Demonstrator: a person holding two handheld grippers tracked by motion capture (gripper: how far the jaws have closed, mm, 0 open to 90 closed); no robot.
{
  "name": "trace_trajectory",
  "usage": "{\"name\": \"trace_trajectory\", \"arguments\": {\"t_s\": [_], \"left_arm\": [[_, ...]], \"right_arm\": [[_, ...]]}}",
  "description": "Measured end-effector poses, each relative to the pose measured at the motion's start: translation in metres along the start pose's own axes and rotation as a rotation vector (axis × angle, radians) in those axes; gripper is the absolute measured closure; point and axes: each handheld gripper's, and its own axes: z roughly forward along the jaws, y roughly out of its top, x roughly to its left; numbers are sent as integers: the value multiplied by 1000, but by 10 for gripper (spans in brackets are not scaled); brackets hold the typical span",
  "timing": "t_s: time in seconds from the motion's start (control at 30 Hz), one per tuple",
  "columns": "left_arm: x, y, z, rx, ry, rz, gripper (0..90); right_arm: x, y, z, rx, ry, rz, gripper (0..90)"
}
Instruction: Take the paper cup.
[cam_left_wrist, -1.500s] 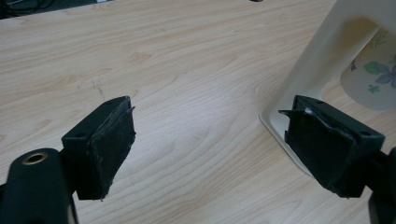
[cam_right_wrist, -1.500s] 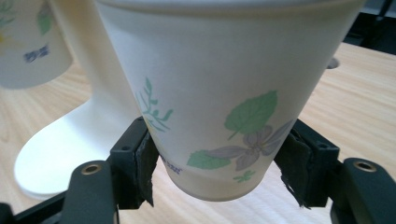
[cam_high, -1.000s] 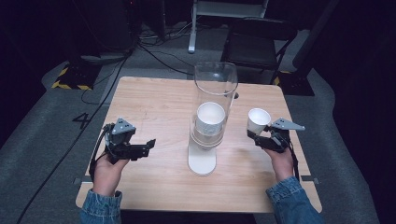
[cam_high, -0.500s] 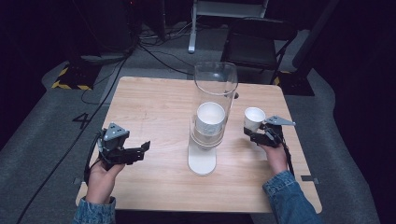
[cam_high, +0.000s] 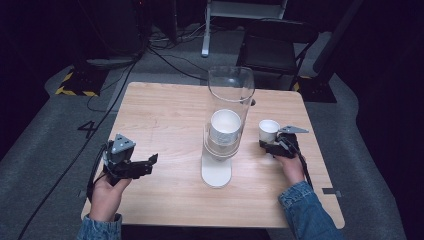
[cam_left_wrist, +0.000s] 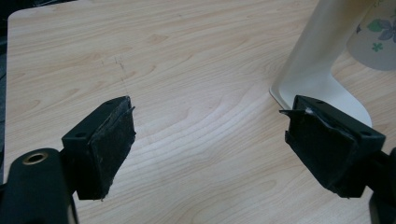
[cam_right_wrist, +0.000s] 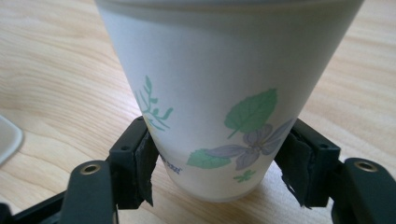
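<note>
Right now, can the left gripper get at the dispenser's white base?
Probably yes. The left gripper is open with its fingers over bare table, and the white base of the cup dispenser lies just ahead with nothing between them.

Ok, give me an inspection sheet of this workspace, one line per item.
Surface: light wooden table, bare apart from the items below.
Job's things: clear cup dispenser on a white stand, with a stack of cups inside it; one floral paper cup stands upright on the table to its right.
Clutter: nothing seen.
Grippers: left claw is open with nothing between its jaws, beside the stand's base; right claw has its jaws against both sides of the floral cup's lower part.
Cables: a black one trails from each claw; more lie on the floor beyond the table.
Surroundings: grey floor, dark chair, hazard-striped block.
</note>
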Motion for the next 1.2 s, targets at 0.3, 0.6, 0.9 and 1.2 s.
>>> {"name": "trace_trajectory", "arguments": {"t_s": [0.3, 0.6, 0.9, 1.2], "left_arm": [[0, 1, 3, 2, -8, 10, 157], [0, 2, 4, 4, -10, 4, 157], [1, 3, 6, 6, -10, 5, 157], [0, 10, 13, 7, -19, 8, 158]], "right_arm": [[1, -4, 5, 57, -10, -13, 344], [1, -6, 7, 92, -21, -36, 301], [1, -2, -2, 65, -14, -31, 159], [6, 8, -40, -22, 24, -12, 144]]}}
